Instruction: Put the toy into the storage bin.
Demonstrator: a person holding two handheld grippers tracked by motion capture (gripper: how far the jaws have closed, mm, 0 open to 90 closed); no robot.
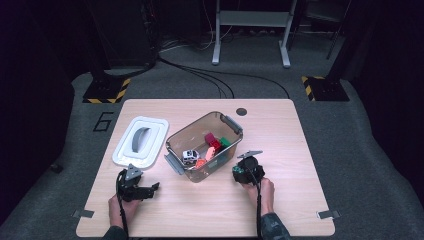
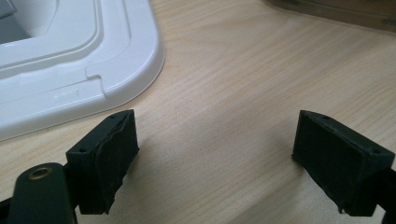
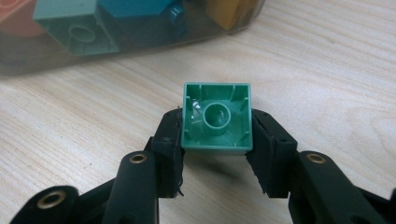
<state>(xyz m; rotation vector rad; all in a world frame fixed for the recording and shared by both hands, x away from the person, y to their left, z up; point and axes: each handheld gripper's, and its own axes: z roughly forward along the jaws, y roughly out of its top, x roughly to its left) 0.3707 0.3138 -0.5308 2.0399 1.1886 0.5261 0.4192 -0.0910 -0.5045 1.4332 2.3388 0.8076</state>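
Leftmost, the white lid (image 1: 140, 141) lies flat on the bench (image 1: 210, 210), and near it the left tongs (image 1: 148, 190) rest released, nothing between their pads. Further right stands the clear bin (image 1: 204, 146), holding a toy car (image 1: 190, 156) and coloured bricks. Just right of it, the right tongs (image 3: 217, 156) are clenched on 1 green brick (image 3: 217, 116), lying low on the bench. Pickup seems in hand; next likely calls for lifting it over the bin's rim and releasing.
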